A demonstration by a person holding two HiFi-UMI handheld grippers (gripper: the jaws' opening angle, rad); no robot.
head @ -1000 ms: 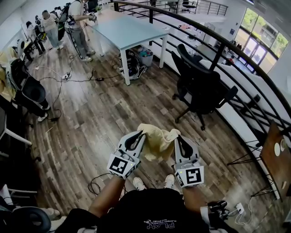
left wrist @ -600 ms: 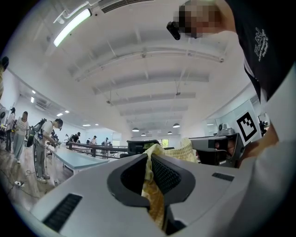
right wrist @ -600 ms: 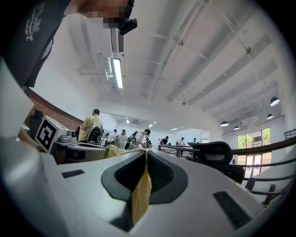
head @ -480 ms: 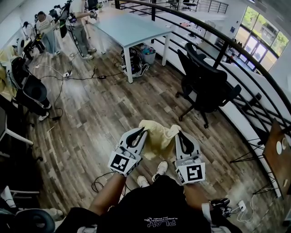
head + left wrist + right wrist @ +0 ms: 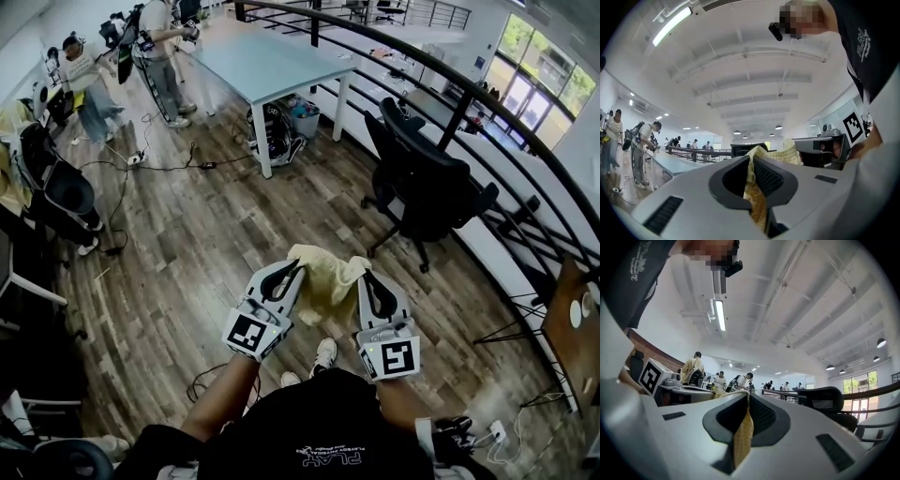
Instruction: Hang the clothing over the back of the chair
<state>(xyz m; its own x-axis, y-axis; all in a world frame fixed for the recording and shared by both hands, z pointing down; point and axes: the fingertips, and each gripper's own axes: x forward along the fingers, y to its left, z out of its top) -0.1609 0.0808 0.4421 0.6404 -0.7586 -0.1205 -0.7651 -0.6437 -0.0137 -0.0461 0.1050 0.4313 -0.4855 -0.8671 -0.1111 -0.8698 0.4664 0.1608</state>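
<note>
Only the pickup looks done: left gripper [image 5: 294, 271] and right gripper [image 5: 365, 276] each clamp the pale yellow knitted garment [image 5: 324, 278], well apart from the black office chair [image 5: 429, 186]; draping remains.

Open office, swivel chair [image 5: 427, 183], long desk [image 5: 267, 61], railing [image 5: 457, 111]

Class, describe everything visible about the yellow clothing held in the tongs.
The yellow clothing is pale, soft, textured-looking fabric, bunched and crumpled. It hangs in the air above the wooden floor, pinched at one side by the left tongs and at the other by the right tongs, both shut on it. It is apart from the black chair.
</note>
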